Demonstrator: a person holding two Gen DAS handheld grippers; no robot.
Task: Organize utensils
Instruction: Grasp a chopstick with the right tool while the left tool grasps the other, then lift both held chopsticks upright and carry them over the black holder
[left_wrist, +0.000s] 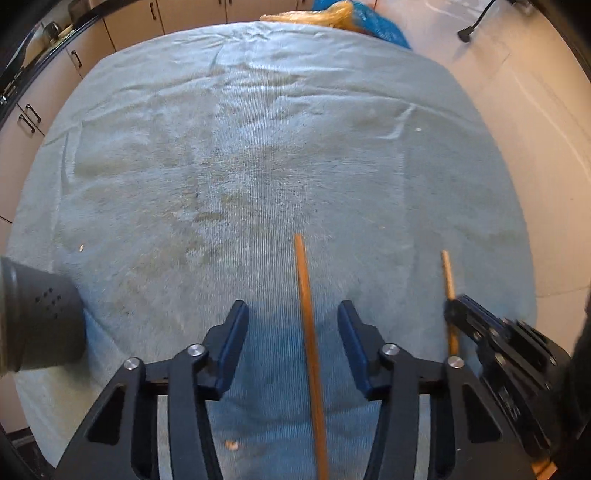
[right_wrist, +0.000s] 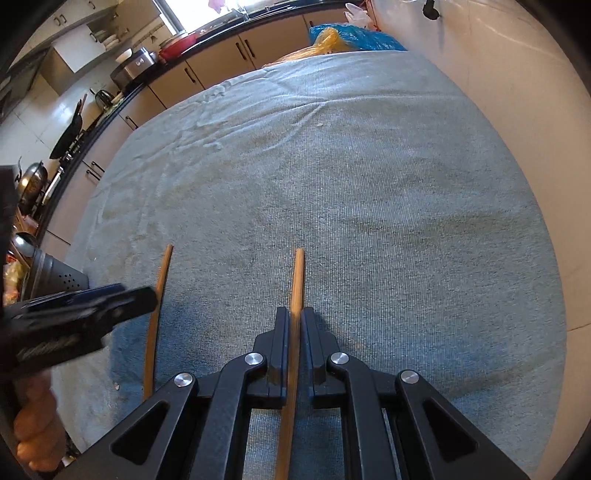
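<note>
A wooden chopstick runs lengthwise between the fingers of my left gripper, which is open; both blue pads stand clear of it. It seems to lie on the blue-grey towel. My right gripper is shut on a second chopstick, whose tip sticks out ahead of the pads. In the left wrist view the right gripper appears at the right with its chopstick. The right wrist view shows the left gripper over the first chopstick.
A black perforated utensil holder stands at the towel's left edge, also seen as the holder in the right wrist view. Plastic bags lie at the far end. Kitchen cabinets run behind, and a hand holds the left gripper.
</note>
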